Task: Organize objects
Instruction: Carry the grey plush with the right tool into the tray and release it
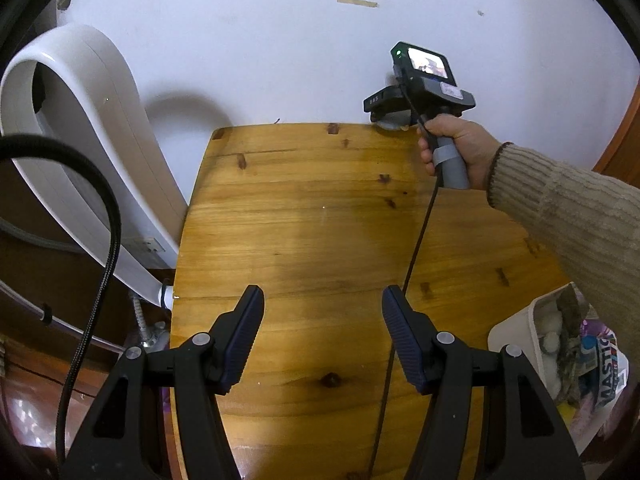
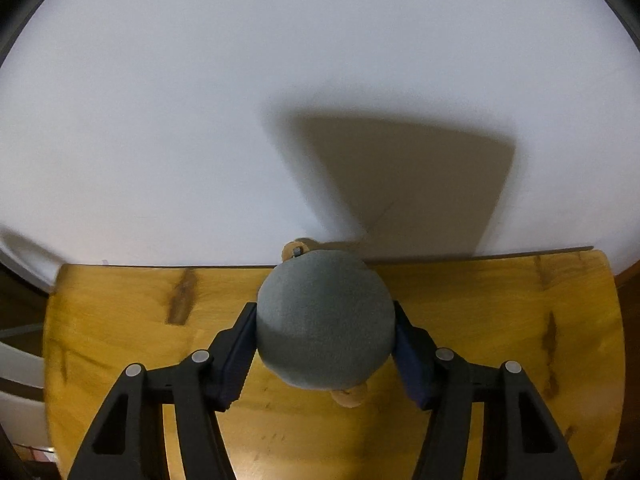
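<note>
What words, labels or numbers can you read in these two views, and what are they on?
"MASTIC": on a printed packet beside the white bin, cut off at the frame edge.
Pale digits on the right hand-held gripper, on its black body: too small to read.
Its small screen: picture only, no legible text.
Right wrist view: no text.

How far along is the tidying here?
Done: unclear; a white bin beside the wooden table already holds odds and ends. In hand: the right gripper has its pads against a round grey-green fabric object at the table's far edge. Left: lifting and stowing it; the left gripper hangs open, empty.
</note>
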Demonstrator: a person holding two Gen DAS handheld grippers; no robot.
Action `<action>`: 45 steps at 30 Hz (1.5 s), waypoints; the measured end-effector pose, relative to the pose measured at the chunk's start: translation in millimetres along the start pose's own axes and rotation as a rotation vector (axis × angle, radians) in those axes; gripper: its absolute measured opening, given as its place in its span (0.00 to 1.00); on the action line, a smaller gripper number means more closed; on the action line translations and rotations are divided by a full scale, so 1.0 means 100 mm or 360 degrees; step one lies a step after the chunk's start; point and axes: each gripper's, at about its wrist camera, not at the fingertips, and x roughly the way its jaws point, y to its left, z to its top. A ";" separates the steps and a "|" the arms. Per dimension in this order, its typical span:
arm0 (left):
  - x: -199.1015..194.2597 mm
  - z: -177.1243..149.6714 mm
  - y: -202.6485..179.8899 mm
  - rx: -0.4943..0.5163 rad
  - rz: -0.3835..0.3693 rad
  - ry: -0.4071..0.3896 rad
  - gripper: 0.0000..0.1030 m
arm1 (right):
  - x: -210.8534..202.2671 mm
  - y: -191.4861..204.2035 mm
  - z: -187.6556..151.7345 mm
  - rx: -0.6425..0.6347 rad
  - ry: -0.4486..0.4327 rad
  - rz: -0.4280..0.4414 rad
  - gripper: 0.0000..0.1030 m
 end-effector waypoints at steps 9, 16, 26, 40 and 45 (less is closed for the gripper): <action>-0.45 -0.05 -0.12 0.0021 0.0021 -0.0112 0.64 | -1.15 -0.01 -0.14 -0.0002 -0.0129 0.0203 0.60; -0.89 -0.08 -0.26 0.0035 0.0037 -0.0210 0.64 | -2.18 0.08 -0.27 -0.0016 -0.0241 0.0392 0.61; -1.36 -0.14 -0.54 0.0054 0.0007 -0.0284 0.64 | -3.57 -0.16 -0.92 -0.0142 -0.0349 0.0499 0.61; -1.68 -0.24 -1.14 0.0167 -0.0087 -0.0283 0.64 | -4.37 -0.99 -2.13 -0.0228 -0.0378 0.0261 0.61; -1.67 -0.29 -1.37 0.0221 -0.0117 -0.0252 0.64 | -4.48 -1.33 -2.58 -0.0207 -0.0363 0.0106 0.61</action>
